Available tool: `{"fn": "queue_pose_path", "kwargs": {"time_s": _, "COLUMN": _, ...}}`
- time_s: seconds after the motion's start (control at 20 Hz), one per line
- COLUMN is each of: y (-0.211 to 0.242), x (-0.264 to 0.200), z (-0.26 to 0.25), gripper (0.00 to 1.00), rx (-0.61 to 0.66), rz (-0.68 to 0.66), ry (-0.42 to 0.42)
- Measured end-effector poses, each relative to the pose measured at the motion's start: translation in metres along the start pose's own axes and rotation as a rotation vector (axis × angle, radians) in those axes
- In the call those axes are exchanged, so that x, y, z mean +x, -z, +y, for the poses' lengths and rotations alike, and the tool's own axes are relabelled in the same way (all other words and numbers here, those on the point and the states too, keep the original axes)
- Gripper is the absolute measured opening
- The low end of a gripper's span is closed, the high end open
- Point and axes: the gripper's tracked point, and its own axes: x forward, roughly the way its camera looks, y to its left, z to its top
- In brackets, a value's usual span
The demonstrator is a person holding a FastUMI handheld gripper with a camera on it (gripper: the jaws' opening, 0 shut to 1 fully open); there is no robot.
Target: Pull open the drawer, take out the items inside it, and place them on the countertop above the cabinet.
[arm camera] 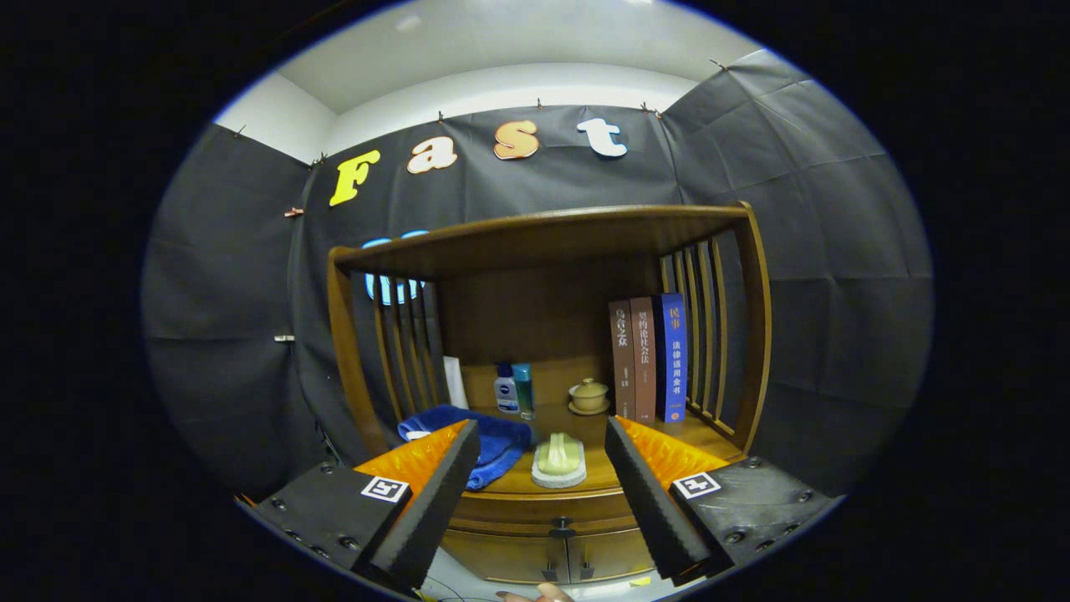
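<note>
A wooden cabinet (543,251) with slatted sides stands ahead of me. Its drawer (535,507), with a small dark knob (562,528), is closed just under the countertop (585,431). My gripper (542,441) is open, its fingers spread wide with nothing between them, held some way back from the cabinet front. A pale green brush on a white sponge (559,461) lies at the countertop's front, seen between my fingers. A blue towel (493,443) lies beside it, partly behind my left finger.
At the back of the countertop stand two small bottles (514,390), a lidded ceramic cup on a saucer (589,395) and three upright books (648,359). Two cupboard doors (568,556) sit below the drawer. A fingertip (547,594) shows under the doors.
</note>
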Motion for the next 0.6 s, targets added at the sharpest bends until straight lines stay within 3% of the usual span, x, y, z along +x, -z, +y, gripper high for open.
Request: {"fn": "queue_pose_path", "kwargs": {"time_s": 0.6, "y": -0.044, "x": -0.05, "z": 0.012, "gripper": 0.99, "rx": -0.03, "rz": -0.048, "ry": -0.027}}
